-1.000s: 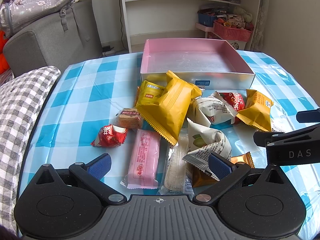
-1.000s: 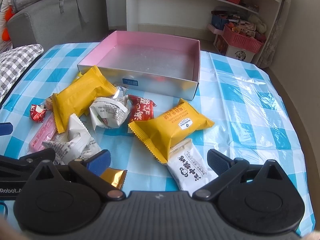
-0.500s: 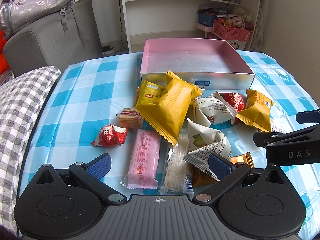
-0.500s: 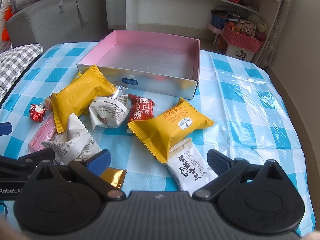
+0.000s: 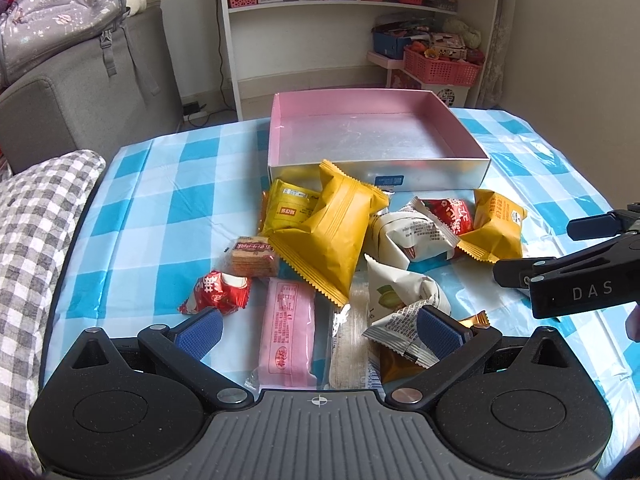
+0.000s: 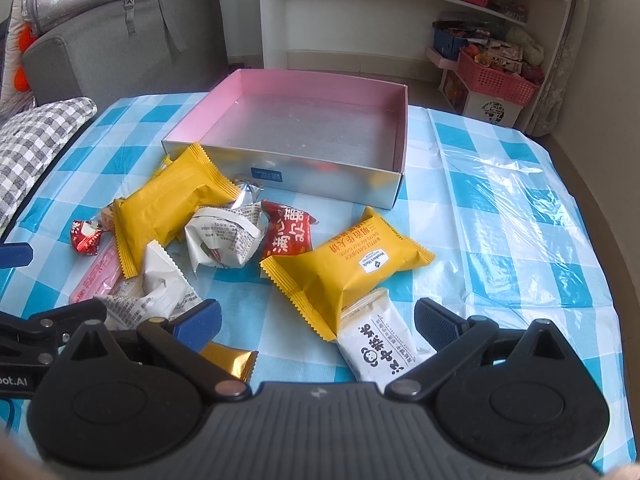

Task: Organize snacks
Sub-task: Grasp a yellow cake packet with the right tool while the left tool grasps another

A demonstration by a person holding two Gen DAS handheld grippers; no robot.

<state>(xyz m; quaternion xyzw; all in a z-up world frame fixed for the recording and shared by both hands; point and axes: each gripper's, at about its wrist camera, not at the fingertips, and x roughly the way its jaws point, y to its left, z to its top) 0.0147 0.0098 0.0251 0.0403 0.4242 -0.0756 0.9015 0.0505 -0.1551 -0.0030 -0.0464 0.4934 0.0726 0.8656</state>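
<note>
A pile of wrapped snacks lies on the blue checked tablecloth in front of an empty pink-lined box [image 5: 376, 132], which also shows in the right wrist view [image 6: 308, 120]. A big yellow pack [image 5: 332, 236], a pink bar [image 5: 286, 336], a red candy [image 5: 216, 294] and a white crumpled pack [image 5: 404, 304] lie near my left gripper [image 5: 318, 332], which is open and empty above the pink bar. My right gripper [image 6: 318, 322] is open and empty, with a yellow waffle pack [image 6: 348, 268] and a white packet [image 6: 376, 344] between its fingers.
A grey checked cushion [image 5: 32, 220] lies at the table's left edge. A grey sofa with a bag [image 5: 80, 60] and white shelves [image 5: 360, 20] stand behind the table. A gold wrapper [image 6: 230, 360] lies by the right gripper's left finger.
</note>
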